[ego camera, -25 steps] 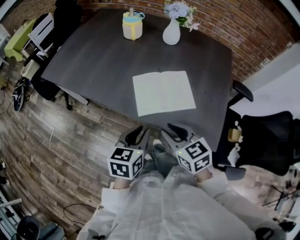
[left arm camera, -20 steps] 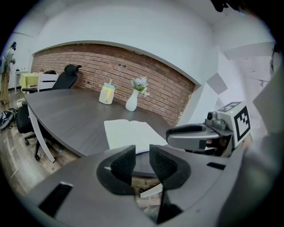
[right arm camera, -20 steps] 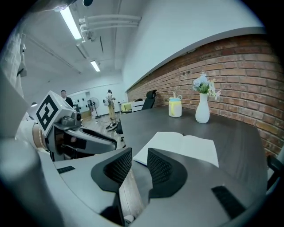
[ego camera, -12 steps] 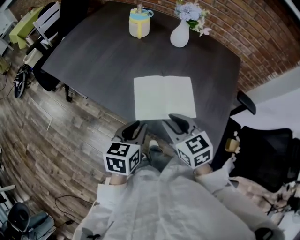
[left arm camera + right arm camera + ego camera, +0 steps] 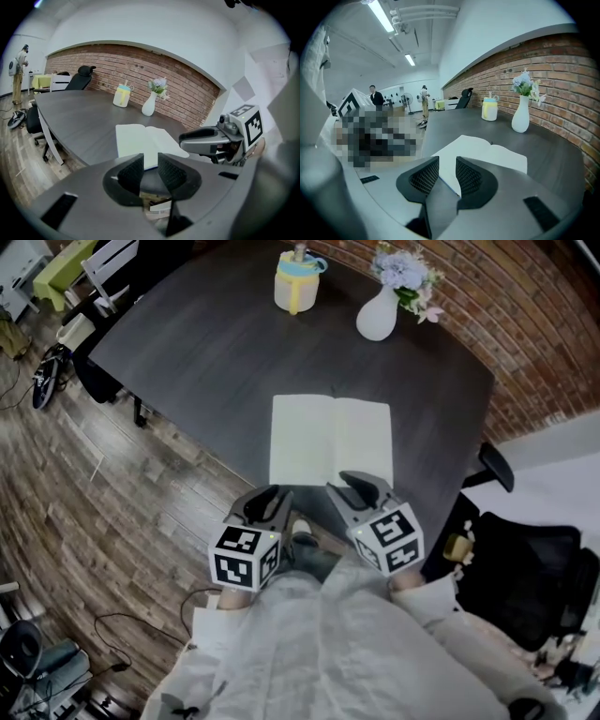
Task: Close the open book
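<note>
- Step in hand, as judged: the approach. The book (image 5: pixel 330 442) is open and neither tool has hold of it.
- Left gripper (image 5: pixel 266 506): jaws spread, nothing pinched. It hovers at the table's (image 5: pixel 206 362) near edge, just short of the book's near left corner.
- Right gripper (image 5: pixel 362 489): jaws spread, nothing pinched. It sits over the book's near right corner; contact cannot be confirmed.
- Next move, as judged: get one jaw under the outer edge of one half, lift it and swing it over the spine onto the other half, with the other gripper steadying the book.
- Book: lies flat at the near side of the table, spine running near to far. Pages are pale and blank, and the two halves are about equal.
- A vase (image 5: pixel 377 320) and a cup (image 5: pixel 298 282) stand at the far side, well apart from the book.
</note>
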Motion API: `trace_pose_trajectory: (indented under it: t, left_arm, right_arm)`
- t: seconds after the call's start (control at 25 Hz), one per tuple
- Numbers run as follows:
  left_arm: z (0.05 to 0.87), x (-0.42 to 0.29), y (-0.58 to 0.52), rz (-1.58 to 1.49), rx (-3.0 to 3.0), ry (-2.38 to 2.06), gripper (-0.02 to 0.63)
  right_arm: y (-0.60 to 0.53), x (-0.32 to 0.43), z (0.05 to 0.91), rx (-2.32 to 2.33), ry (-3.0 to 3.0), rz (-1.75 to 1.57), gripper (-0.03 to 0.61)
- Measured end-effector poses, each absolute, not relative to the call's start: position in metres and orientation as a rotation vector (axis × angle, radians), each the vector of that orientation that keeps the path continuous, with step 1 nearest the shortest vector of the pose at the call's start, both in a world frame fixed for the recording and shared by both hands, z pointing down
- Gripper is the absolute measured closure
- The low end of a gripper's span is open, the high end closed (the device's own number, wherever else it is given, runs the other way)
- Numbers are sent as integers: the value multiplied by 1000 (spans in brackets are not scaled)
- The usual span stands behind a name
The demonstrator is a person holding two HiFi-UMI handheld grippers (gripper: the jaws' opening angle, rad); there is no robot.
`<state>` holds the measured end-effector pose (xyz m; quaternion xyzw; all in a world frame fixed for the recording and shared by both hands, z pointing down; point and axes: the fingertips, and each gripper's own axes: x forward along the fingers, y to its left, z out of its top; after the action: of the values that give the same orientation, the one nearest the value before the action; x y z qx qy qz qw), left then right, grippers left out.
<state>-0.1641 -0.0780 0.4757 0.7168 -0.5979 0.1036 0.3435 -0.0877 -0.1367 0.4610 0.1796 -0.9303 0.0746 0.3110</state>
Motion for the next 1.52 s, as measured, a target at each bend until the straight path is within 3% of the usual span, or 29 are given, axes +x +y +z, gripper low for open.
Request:
trace_pose_trajectory:
  t: [0.88, 1.52]
  left_arm:
    - [512, -178, -60, 172, 1680, -1576, 528]
    - [530, -187, -48, 184, 1615, -1560, 528]
  right_arm:
    - [-134, -101, 504, 295, -2305, 107, 472]
    - [-128, -106, 545, 146, -2134, -175, 402]
